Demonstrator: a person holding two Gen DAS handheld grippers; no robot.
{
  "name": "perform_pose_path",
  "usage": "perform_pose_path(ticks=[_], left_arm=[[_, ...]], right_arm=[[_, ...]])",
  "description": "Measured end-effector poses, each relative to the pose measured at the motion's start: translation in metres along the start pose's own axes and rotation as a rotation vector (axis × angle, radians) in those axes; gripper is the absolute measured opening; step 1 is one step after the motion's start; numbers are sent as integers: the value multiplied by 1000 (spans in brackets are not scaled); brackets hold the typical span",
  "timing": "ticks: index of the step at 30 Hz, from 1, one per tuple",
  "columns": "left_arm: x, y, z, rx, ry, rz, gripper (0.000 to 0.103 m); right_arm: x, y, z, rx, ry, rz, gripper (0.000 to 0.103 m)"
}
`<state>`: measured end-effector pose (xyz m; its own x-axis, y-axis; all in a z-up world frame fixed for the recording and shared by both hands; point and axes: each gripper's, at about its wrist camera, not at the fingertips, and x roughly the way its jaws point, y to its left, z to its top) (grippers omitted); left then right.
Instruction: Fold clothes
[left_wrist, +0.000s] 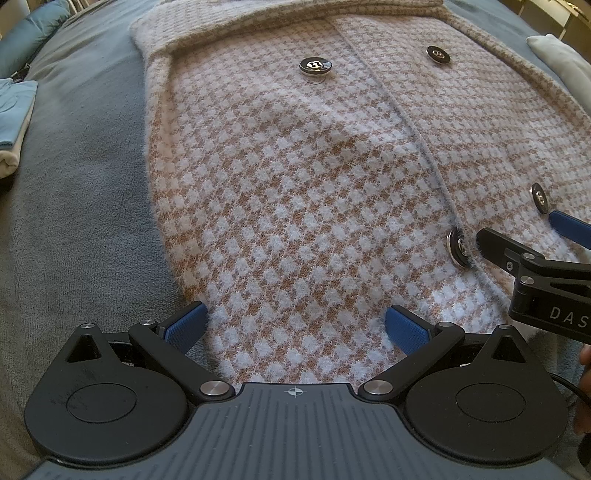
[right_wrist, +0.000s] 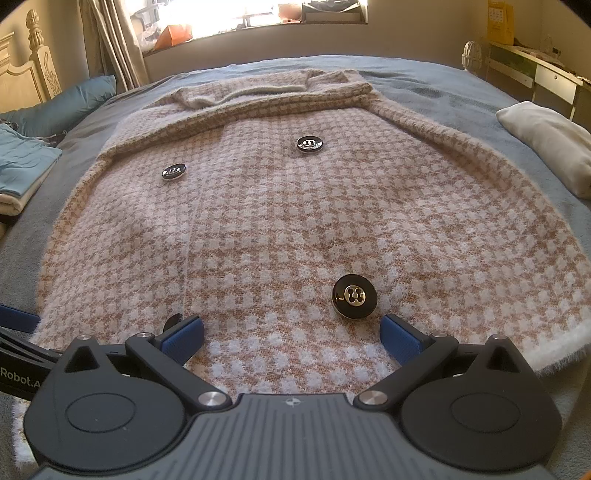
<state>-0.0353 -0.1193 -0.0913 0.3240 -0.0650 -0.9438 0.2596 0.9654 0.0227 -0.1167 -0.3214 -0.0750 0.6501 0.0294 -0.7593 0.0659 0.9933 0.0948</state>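
Observation:
A fuzzy tan-and-white houndstooth coat (left_wrist: 295, 177) (right_wrist: 295, 221) lies spread flat on the blue-grey bed cover (left_wrist: 85, 177) (right_wrist: 443, 85), front side up. Large black buttons (left_wrist: 315, 65) (right_wrist: 354, 295) sit on it. My left gripper (left_wrist: 295, 326) is open over the coat's near hem toward its left edge, its blue pads (left_wrist: 186, 326) wide apart with only flat fabric between them. My right gripper (right_wrist: 291, 332) (left_wrist: 524, 230) is open too, over the hem just below one button. The left gripper's fingertip (right_wrist: 16, 318) shows at the left edge of the right wrist view.
A stack of folded light blue and cream clothes (left_wrist: 14, 118) (right_wrist: 22, 170) lies at the bed's left side beside a teal pillow (right_wrist: 74, 99). A white pillow (right_wrist: 546, 144) lies at the right. A headboard (right_wrist: 29, 66), a windowsill and a desk (right_wrist: 535, 74) stand beyond the bed.

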Motion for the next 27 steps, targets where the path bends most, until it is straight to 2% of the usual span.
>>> perform_pose_path(ticks=[22,25,27], left_arm=[[1,1,4,5,13,-6,103],[3,9,13,-5,74,-54,103],[5,25,24,-71,127,-121,103]], right_arm=[[-1,0,-2,0,-9,-5,103],[-6,1,-2,-20,5,0,103],[-13,2,-2,-41,7,26,103]])
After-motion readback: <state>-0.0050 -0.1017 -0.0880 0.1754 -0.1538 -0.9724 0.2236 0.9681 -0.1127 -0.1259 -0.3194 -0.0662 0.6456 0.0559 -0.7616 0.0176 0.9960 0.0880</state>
